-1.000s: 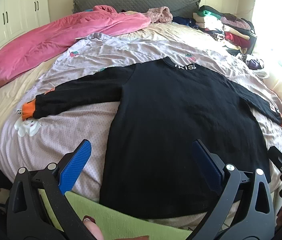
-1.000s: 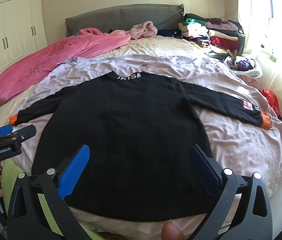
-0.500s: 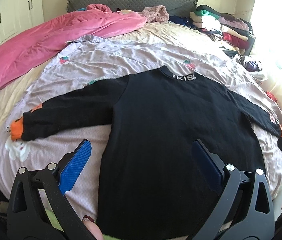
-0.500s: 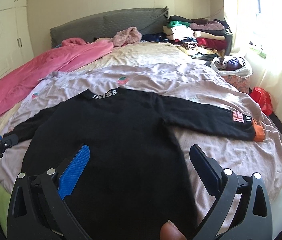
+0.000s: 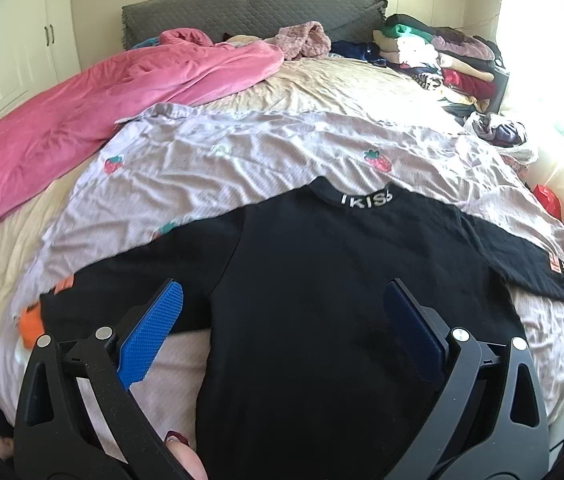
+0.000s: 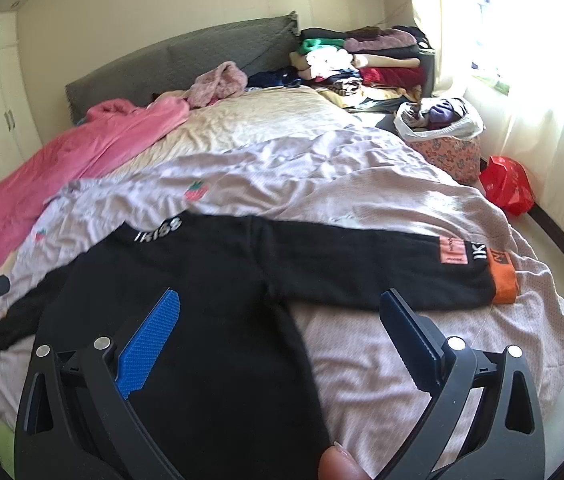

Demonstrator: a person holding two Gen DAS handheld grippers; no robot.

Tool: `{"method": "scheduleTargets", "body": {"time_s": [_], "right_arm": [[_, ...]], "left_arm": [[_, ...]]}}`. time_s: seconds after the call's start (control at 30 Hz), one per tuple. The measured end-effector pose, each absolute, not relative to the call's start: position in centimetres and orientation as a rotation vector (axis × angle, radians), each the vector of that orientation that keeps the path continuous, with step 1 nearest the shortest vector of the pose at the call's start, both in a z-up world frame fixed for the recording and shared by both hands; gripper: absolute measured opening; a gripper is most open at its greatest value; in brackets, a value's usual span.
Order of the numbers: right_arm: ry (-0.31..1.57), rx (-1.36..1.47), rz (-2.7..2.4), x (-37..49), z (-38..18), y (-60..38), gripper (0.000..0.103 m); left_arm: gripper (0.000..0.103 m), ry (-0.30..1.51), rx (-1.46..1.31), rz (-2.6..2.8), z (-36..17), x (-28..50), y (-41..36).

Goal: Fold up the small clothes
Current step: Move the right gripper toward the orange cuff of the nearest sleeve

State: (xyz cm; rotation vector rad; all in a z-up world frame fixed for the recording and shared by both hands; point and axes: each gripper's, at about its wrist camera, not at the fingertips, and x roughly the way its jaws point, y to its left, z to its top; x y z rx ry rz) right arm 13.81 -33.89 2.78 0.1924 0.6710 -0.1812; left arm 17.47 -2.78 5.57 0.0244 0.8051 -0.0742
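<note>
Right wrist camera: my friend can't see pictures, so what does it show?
A black sweater lies flat on a lilac sheet on a bed, one sleeve with an orange cuff stretched out to the right. The right tongs hang open above it, holding nothing.

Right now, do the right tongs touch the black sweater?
Apart. In the right wrist view the open right tongs hover above the black sweater, gripping nothing.

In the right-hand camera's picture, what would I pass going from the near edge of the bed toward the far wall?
Right gripper → black sweater → lilac strawberry-print sheet → beige bedspread → fuzzy pink garment → grey headboard.
</note>
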Motion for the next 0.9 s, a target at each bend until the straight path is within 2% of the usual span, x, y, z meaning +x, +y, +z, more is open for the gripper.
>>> {"method": "scheduleTargets", "body": {"time_s": [0.43,0.9], "right_arm": [[0.641,0.232,-0.358,16.1,4.6,-43.3,0.099],[0.732,0.319,-0.509,15.9,0.9,-53.6,0.099]], "left_arm": [[0.094,0.810,0.034,-0.095,6.5,22.7,-6.3],[0.094,0.810,0.006,-0.023,0.8,24.8,-6.4]]}}
